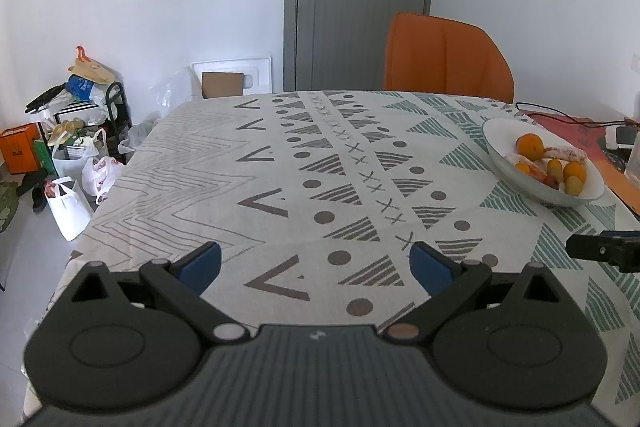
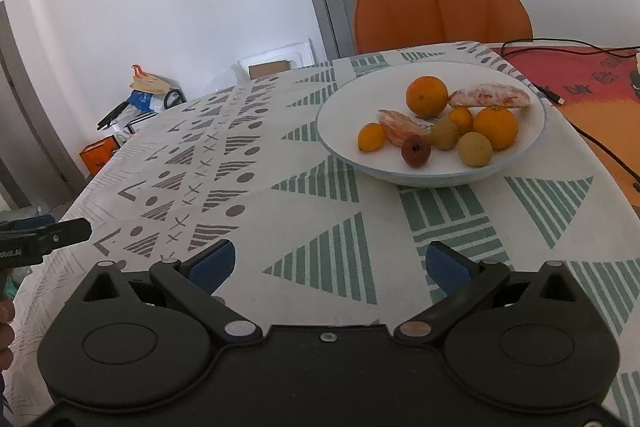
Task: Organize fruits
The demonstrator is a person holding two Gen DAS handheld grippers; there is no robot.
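Left gripper (image 1: 314,265): jaws spread wide, nothing between them, above the patterned tablecloth (image 1: 248,163).
Right gripper (image 2: 330,265): jaws spread wide, holding nothing.
White bowl (image 2: 344,135): ahead and slightly right of the right jaws, well apart.
Fruits: oranges (image 2: 427,95), small yellow fruits (image 2: 475,149), a dark red fruit (image 2: 416,151), all inside the bowl.
Orange chair (image 2: 440,7): beyond the bowl.

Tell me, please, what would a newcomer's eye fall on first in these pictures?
Probably the white bowl of oranges and other fruit, standing on the patterned tablecloth ahead of the open right tool. Next, the bright orange chair behind the table. The left tool is open over bare cloth.
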